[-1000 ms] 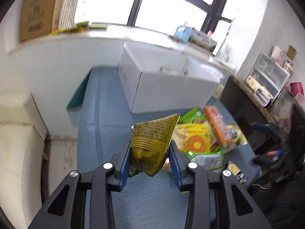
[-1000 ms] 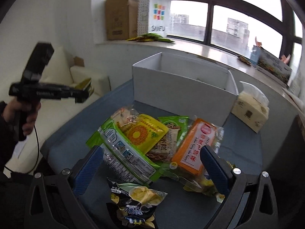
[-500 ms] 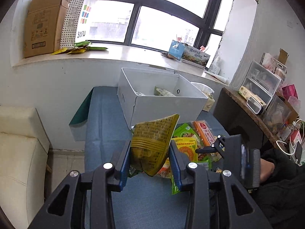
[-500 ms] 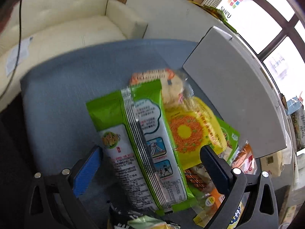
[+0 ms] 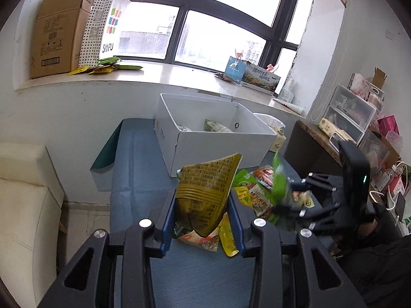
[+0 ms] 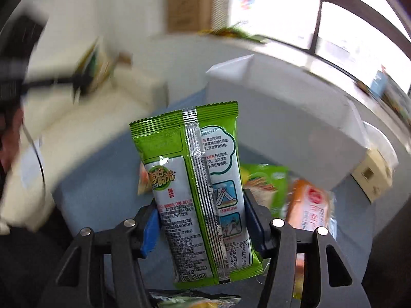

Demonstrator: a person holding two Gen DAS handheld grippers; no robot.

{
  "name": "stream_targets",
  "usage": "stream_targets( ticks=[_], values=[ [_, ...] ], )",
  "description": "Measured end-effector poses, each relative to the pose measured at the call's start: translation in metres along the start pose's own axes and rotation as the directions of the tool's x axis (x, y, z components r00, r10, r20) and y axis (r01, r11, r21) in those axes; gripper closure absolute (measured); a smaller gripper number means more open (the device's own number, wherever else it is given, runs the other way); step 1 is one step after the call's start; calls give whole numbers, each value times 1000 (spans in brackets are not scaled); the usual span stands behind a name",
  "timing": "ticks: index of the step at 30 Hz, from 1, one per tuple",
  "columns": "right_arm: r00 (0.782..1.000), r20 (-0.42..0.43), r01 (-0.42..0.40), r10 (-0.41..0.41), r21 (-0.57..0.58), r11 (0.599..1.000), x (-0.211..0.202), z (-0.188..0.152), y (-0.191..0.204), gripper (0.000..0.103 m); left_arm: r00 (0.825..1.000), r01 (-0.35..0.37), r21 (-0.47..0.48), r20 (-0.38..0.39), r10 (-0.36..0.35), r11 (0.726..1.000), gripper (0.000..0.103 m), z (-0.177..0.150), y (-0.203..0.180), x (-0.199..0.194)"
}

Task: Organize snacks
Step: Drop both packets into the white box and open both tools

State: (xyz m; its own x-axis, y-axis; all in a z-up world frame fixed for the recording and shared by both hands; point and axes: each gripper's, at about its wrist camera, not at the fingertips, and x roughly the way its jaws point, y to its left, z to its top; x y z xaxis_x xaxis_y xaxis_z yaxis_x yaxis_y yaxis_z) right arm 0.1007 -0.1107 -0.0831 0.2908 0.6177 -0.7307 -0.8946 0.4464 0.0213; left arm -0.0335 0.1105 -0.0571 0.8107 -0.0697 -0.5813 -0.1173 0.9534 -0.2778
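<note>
A: Left wrist view first. What does the left gripper [image 5: 203,214] have?

B: Its jaws pinch an olive-yellow packet [image 5: 206,188], which stands up above the blue surface [image 5: 138,179]. Behind it sits the white box [image 5: 210,138], open, with a packet or two inside. A pile of snacks [image 5: 253,195] lies on the surface just in front of the box. The right gripper [image 5: 287,200] shows at the right edge, blurred, with a green packet [image 5: 278,182] in it.

A: And the right wrist view?

B: The right gripper [image 6: 201,222] has just been closing; its jaws now press on the sides of the green packet [image 6: 197,190], held upright and lifted off the surface [image 6: 102,195]. The orange packet [image 6: 312,210] and other snacks lie below right. White box [image 6: 277,118] beyond, blurred. Left gripper [image 6: 82,84] far left, blurred.
</note>
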Motion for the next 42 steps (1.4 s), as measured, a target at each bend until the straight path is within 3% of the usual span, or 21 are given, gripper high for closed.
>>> stream_targets(
  ticks=[3,5,9,11,15,19,25,29,30,31,33,36,42],
  values=[
    [988,153,-52,25,180,982,-33,8,-39,41,1000,21,-3,12,-21,1000,62,7,-6,5],
    [969,242,-128,51,316,940,-49,13,-69,41,999,40,4,28,-40,999,62,14,-13,9],
    [940,342,-207,23,512,834,-59,29,-114,41,995,69,29,67,-71,997,62,39,-30,23],
    [935,354,-218,9,554,804,-63,40,-134,41,994,75,48,76,-78,996,62,55,-38,36],
    [963,267,-121,-41,564,817,-44,72,-149,41,993,72,85,89,-79,994,62,94,-52,69],
    [974,194,3,-121,520,854,-26,109,-172,41,995,39,81,85,-45,996,62,138,-56,111],
    [994,48,61,-97,498,865,31,157,-215,41,998,-64,72,12,63,995,62,182,-47,179],
    [991,-26,130,-135,491,861,62,165,-232,36,982,-190,116,6,191,975,59,191,-34,214],
    [988,-45,151,-148,492,858,68,166,-235,23,975,-218,120,-12,221,968,54,192,-29,223],
    [988,-53,151,-143,495,856,72,166,-238,8,971,-227,114,-47,233,967,36,191,-23,230],
    [990,-55,142,-132,514,846,77,164,-242,0,969,-229,86,-76,236,970,10,190,-13,237],
    [991,-41,130,-127,510,850,78,162,-243,0,962,-266,86,-36,270,960,8,188,-12,229],
    [992,-1,111,-125,472,874,63,162,-233,0,978,-202,99,-35,206,974,4,179,-22,207]
  ],
)
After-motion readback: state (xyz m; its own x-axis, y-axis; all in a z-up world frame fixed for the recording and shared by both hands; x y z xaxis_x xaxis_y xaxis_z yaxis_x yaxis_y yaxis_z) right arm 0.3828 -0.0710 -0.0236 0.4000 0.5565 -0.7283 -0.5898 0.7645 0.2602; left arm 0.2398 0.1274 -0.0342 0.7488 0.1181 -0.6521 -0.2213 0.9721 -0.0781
